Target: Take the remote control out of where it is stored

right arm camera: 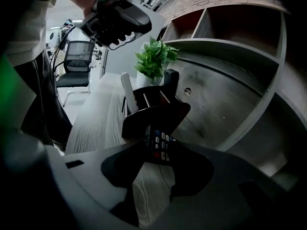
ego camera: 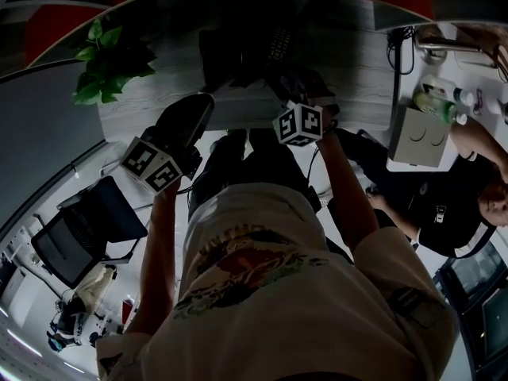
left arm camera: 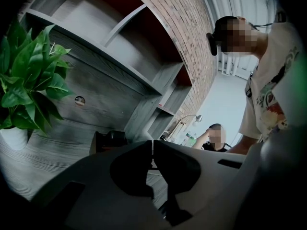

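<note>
Right gripper view holds the relation that matters. The remote control (right arm camera: 160, 140) lies straight ahead of the right gripper (right arm camera: 162, 151), with its buttoned near end sitting between the two jaws. The jaws stand spread, and no pad can be seen pressing on the remote, though dark plastic against dark jaws makes contact hard to judge. The remote's long axis runs away from the gripper and rises into the dark holder (right arm camera: 153, 111), which stands on the grey desk (right arm camera: 96, 119) in front of the plant (right arm camera: 153, 59). Judged from that, the remote would come out by a pinch on this near end and a pull back along its length.

The right hand is clearly the nearer one. The left gripper (right arm camera: 115, 18) hangs high on the left, well apart from the holder. In the left gripper view its jaws are pressed together on nothing, and the holder is only a dark shape beyond them.

The holder's front lip hides the remote's far end, so how deep it sits cannot be told. A slim white thing (right arm camera: 127, 92) stands upright in the holder's left part, and what it is remains unclear. The head view is dim and shows only the marker cubes (ego camera: 299, 124), not the jaws
</note>
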Demonstrator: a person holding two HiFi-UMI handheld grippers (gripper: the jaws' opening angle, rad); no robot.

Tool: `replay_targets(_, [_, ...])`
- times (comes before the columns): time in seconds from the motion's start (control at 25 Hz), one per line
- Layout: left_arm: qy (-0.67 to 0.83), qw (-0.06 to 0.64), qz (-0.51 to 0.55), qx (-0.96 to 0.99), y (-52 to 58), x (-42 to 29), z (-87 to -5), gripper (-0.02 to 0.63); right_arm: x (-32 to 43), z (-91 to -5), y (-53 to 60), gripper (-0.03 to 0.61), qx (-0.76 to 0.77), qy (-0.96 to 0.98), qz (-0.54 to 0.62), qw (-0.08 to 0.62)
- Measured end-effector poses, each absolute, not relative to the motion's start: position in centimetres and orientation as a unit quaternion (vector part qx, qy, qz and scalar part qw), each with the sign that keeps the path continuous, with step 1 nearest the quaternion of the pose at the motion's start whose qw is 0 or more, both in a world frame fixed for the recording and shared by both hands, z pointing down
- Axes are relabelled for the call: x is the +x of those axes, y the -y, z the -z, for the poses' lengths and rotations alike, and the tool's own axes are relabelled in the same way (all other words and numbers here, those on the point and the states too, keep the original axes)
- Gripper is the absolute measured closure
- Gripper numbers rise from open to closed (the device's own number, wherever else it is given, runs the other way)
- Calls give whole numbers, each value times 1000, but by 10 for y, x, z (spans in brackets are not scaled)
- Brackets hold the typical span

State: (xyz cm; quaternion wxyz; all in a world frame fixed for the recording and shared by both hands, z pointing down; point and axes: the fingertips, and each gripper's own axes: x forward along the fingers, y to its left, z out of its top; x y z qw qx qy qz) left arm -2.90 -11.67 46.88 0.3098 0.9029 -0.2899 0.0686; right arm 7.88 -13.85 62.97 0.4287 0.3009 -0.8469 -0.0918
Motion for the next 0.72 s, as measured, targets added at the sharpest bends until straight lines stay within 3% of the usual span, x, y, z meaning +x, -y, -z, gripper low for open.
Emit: replay_targets(0.72, [305, 318, -91, 893, 115, -37, -477, 606, 73, -670, 127, 411, 272, 857, 9, 437])
